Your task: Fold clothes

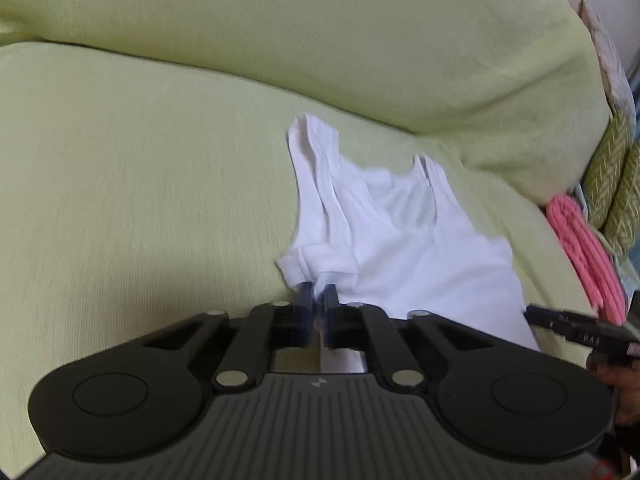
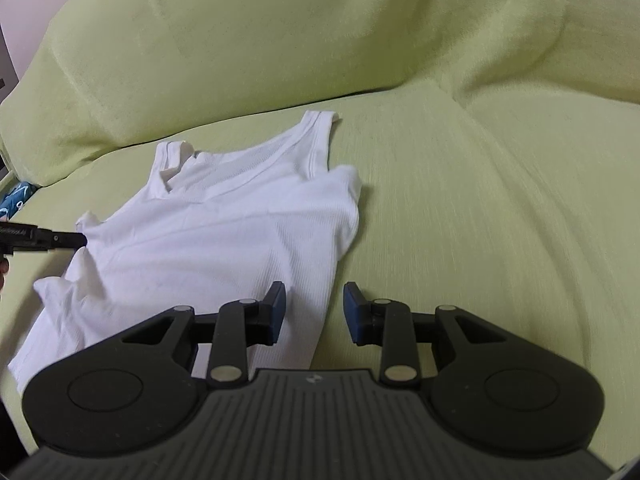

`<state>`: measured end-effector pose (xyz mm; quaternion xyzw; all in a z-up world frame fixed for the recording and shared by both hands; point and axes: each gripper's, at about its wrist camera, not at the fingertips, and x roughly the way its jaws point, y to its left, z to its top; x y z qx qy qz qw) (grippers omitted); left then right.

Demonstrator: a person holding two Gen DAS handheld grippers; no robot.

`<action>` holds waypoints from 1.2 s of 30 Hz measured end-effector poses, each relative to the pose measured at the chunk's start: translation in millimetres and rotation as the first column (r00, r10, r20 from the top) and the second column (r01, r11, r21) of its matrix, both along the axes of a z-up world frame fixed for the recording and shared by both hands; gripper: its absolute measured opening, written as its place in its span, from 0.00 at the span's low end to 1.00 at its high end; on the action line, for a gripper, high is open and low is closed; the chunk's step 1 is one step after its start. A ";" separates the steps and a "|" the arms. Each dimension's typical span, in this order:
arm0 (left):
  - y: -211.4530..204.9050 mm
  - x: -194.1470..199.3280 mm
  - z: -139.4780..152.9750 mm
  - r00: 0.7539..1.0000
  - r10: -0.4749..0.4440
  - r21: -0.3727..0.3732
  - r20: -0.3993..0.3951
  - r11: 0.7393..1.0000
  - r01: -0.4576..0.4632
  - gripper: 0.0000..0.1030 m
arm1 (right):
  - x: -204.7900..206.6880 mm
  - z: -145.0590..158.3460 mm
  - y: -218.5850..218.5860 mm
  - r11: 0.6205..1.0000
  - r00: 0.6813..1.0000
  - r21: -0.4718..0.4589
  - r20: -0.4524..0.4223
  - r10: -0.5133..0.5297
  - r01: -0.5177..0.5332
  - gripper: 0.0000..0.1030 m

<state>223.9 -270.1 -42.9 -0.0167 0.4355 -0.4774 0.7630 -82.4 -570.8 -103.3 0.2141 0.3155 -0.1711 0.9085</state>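
Note:
A white tank top (image 2: 224, 232) lies spread on a light green sofa seat (image 2: 480, 240), straps toward the backrest. My left gripper (image 1: 319, 300) is shut on a bunched bit of the top's side edge, near the armhole (image 1: 304, 264). In the right wrist view the left gripper (image 2: 78, 240) comes in from the left and pinches that same side of the top. My right gripper (image 2: 314, 300) is open above the top's other side edge, one finger (image 2: 276, 300) over the cloth and the other over the sofa. The right gripper (image 1: 538, 315) also shows at the right edge of the left wrist view.
The sofa backrest (image 1: 320, 40) rises just behind the top. A folded pink garment (image 1: 584, 256) and green patterned cushions (image 1: 616, 184) sit at the sofa's far right end. A blue patterned cloth (image 2: 16, 196) peeks out at the other end.

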 end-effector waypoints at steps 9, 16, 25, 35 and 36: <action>-7.7 54.7 -4.2 0.996 0.063 -0.050 -0.066 0.997 -0.067 0.01 | 31.7 -2.3 -25.4 1.000 1.000 0.017 0.009 -0.013 0.013 0.27; 15.3 32.3 -0.6 0.995 0.079 -0.027 -0.067 0.996 -0.081 0.37 | 4.4 10.9 -2.8 1.000 1.000 0.024 0.010 -0.004 0.004 0.28; 58.5 -85.2 5.0 0.997 -0.081 0.101 -0.003 0.992 0.081 0.38 | -79.7 17.8 58.6 0.993 1.000 0.120 -0.007 -0.009 0.010 0.28; 37.3 -134.9 2.6 0.976 -0.175 0.217 0.131 0.965 0.144 0.01 | -95.5 3.8 92.2 0.991 0.999 0.136 -0.033 -0.008 0.013 0.29; 41.8 -133.1 6.5 0.981 -0.156 0.192 0.118 0.973 0.132 0.01 | -94.0 3.4 92.4 0.992 0.999 0.127 -0.037 -0.007 0.012 0.29</action>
